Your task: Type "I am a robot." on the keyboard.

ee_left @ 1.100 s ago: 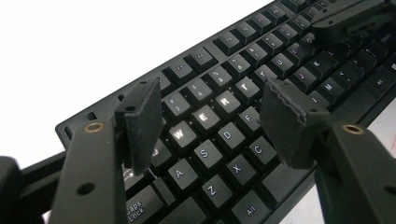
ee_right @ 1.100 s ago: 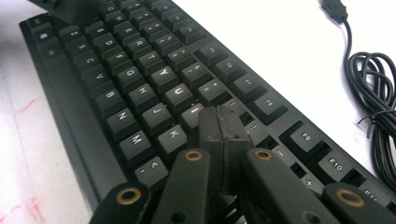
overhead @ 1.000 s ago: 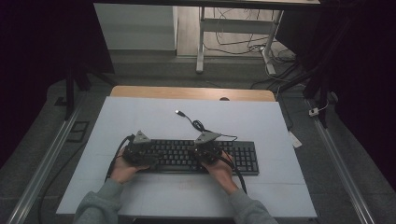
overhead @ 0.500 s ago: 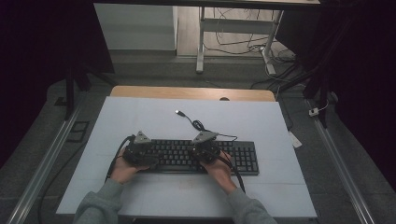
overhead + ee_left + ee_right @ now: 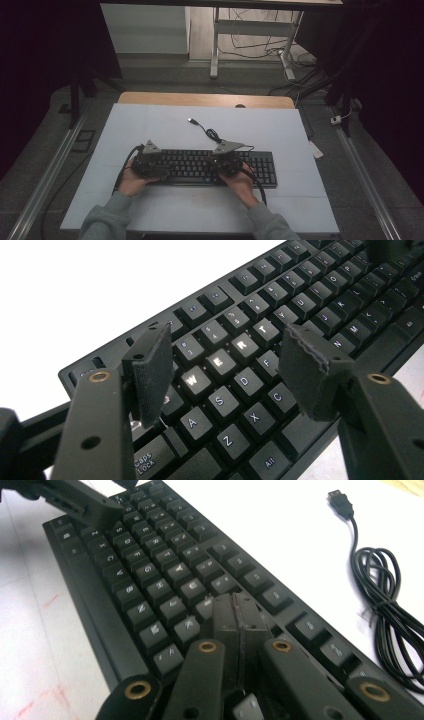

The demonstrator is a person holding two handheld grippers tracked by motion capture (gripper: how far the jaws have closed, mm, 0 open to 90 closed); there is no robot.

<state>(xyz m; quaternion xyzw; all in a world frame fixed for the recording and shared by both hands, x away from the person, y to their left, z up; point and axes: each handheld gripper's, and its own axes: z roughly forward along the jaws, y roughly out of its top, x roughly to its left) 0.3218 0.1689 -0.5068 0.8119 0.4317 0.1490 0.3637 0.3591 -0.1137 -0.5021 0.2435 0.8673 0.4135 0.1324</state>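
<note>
A black keyboard (image 5: 200, 169) lies across the white table top, and its loose cable (image 5: 214, 135) with a USB plug (image 5: 192, 120) is coiled behind it. My left gripper (image 5: 161, 169) hovers over the keyboard's left end. Its jaws stand apart above the lit W, E, R keys (image 5: 222, 362) with nothing between the pads (image 5: 150, 372). My right gripper (image 5: 216, 167) points leftward over the right part of the letter block. Its pads (image 5: 235, 617) are pressed together and the tip rests on or just above a key (image 5: 207, 607). The left gripper's jaw also shows beyond the keyboard (image 5: 150, 555).
The white sheet (image 5: 150, 125) covers the table, with a wooden strip (image 5: 200, 99) along the far edge. The coiled cable (image 5: 385, 600) and plug (image 5: 340, 500) lie on the sheet behind the keyboard. Metal rails (image 5: 45, 190) run along the floor on both sides.
</note>
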